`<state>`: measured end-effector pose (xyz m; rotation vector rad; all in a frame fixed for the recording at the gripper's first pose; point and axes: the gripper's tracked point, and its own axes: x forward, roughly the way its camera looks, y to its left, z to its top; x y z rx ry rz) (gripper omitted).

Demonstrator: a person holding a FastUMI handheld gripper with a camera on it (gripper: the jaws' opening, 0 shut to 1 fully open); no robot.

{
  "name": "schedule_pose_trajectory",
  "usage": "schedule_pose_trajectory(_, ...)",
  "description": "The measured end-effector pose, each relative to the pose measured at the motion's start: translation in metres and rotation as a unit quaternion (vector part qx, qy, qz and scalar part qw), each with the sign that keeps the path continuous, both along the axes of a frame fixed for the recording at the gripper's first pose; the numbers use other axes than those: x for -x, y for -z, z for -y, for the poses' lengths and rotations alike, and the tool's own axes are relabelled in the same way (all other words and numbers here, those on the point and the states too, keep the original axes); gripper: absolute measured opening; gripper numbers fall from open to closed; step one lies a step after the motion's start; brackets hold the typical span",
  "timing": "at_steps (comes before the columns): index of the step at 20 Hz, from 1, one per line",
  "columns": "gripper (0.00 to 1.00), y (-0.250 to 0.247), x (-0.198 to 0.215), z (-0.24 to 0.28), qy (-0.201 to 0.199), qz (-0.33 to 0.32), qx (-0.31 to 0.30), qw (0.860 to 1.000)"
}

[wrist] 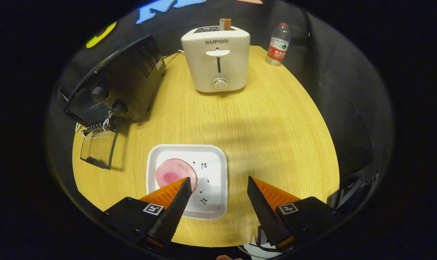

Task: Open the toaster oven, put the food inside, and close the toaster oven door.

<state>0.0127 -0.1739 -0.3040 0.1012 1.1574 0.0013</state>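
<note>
Toaster oven (120, 85) at the table's (269, 126) far left, door (97, 148) dropped open, pink food slice (175, 171) on the white plate (211, 159) — gripper (218, 184) fingers spread apart above it, holding nothing

My gripper (218, 189) reaches forward as two long wedge-shaped fingers (175, 209) that taper to sharp points, their jaws standing wide apart; the inner faces are covered in fine ridged texture; behind each finger sits a blocky black housing; each housing carries a small square white tag printed with a black coded pattern, one on the left block, one on the right; beneath the right housing a thin dark cable loops across a pale patch.
</note>
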Motion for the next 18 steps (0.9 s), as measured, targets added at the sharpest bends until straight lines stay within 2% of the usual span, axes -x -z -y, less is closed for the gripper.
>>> schedule_pose_trajectory(6,0.98,0.022,0.004,0.004,-0.02,-0.055,-0.017,0.998)
schedule_pose_trajectory(8,0.92,0.027,0.003,0.002,-0.026,-0.063,-0.022,0.997)
schedule_pose_trajectory(9,0.84,0.029,0.003,0.0,-0.029,-0.067,-0.024,0.997)
schedule_pose_trajectory(13,0.6,0.035,0.001,-0.001,-0.035,-0.073,-0.014,0.997)
schedule_pose_trajectory(18,0.26,0.035,0.002,-0.005,-0.011,-0.09,-0.036,0.995)
